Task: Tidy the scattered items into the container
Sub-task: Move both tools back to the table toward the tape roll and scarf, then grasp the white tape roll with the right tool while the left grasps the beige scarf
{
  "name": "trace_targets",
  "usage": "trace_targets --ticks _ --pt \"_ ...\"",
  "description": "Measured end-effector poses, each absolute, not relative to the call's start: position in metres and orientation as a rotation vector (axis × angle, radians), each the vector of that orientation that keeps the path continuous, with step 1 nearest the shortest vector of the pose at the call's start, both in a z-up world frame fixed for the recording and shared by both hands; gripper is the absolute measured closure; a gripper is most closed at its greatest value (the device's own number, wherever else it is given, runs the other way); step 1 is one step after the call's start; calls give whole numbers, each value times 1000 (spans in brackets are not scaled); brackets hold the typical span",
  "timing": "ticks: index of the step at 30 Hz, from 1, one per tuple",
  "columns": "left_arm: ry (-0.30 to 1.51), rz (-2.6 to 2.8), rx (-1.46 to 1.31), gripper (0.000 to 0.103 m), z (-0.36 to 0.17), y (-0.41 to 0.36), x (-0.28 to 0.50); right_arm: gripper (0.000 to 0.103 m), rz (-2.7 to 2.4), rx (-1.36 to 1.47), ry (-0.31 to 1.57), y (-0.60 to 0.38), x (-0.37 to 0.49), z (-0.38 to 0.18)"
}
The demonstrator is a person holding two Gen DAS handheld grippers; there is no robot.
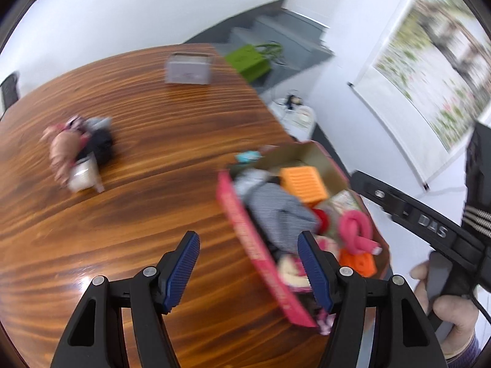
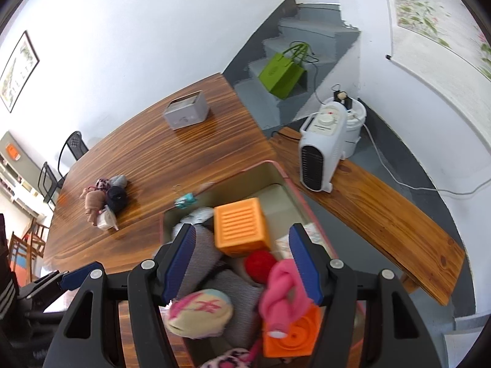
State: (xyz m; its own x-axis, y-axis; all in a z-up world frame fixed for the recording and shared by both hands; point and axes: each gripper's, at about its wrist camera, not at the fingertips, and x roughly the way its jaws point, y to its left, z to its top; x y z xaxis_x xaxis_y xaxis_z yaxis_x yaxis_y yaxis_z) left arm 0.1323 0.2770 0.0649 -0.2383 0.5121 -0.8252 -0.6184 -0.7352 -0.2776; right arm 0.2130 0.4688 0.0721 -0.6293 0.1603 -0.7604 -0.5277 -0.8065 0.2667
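With both hand-held grippers released and empty, the left hand-held gripper (image 1: 248,268) should be carried to the sock pile (image 1: 78,150) on the bench (image 1: 153,214), squarely

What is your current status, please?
Both grippers open, empty. Box part filled. Sock pile left on table. Nothing blocking.

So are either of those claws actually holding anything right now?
No. The left claw is open over the table edge, and the right claw hangs open above the box, with nothing gripped between their pads.
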Motion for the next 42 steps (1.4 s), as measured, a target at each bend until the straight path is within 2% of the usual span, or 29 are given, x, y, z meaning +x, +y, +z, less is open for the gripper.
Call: trace_targets --ticks 9,14,31,42 --pt "-17 2184 -1381 35 59 190 78 36 2546 -1106 530 410 170 85" --pt "-69 2264 -1403 35 61 145 52 36 2618 -1171 518 371 137 81" --pt "-137 2335 -1484 35 43 50 -23 36 2671 -1419 497 265 7 6" --pt "-171 2293 -1517 35 25 34 -65 36 2622 -1480 419 241 -49 -26"
